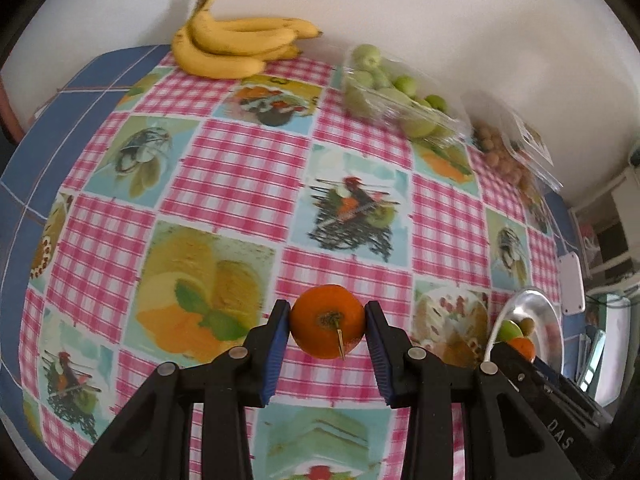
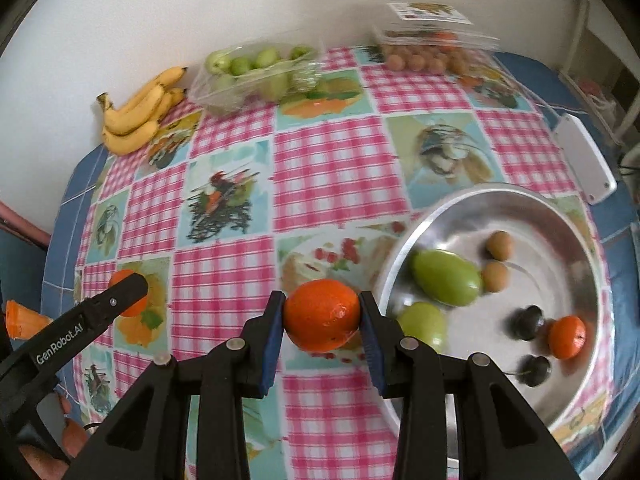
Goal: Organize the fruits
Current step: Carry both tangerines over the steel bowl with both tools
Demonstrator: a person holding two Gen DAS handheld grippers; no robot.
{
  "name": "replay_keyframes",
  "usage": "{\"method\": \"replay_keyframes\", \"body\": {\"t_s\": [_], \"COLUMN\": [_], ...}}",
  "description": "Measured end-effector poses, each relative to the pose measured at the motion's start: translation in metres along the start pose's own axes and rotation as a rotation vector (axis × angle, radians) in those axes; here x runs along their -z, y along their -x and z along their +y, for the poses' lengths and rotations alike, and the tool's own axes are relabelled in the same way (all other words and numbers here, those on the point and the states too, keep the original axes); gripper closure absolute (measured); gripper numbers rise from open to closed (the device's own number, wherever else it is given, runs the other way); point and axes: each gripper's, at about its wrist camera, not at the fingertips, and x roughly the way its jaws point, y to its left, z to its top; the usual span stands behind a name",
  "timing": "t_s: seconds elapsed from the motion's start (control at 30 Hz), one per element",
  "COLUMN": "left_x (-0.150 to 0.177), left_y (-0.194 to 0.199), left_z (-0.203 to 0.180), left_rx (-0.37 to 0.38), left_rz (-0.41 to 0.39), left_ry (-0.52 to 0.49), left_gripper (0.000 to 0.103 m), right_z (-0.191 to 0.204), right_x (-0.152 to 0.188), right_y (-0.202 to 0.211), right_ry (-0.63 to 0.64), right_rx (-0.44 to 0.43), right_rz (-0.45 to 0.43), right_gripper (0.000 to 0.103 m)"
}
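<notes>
Above the checked tablecloth your left gripper clamps one orange and your right gripper another orange, both lifted clear for carrying toward the metal bowl at right, judging by fruit inside

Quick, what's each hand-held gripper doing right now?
Left hand-held gripper: closed on an orange.
Right hand-held gripper: closed on another orange.
</notes>
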Motion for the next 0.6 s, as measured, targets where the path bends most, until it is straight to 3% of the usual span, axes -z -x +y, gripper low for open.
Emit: {"method": "replay_keyframes", "body": {"t_s": [0.6], "left_x": [0.047], "left_y": [-0.012], "left_z": [-0.129], "left_rx": [0.052], "left_rz": [0.045], "left_ry": [-0.273], "left_gripper": [0.063], "right_z": [-0.111], "right_x": [0.004], "right_y": [0.029], "right_ry": [-0.218], "right_rx": [0.056], "right_rz": [-0.018], "right_gripper": [0.065]}}
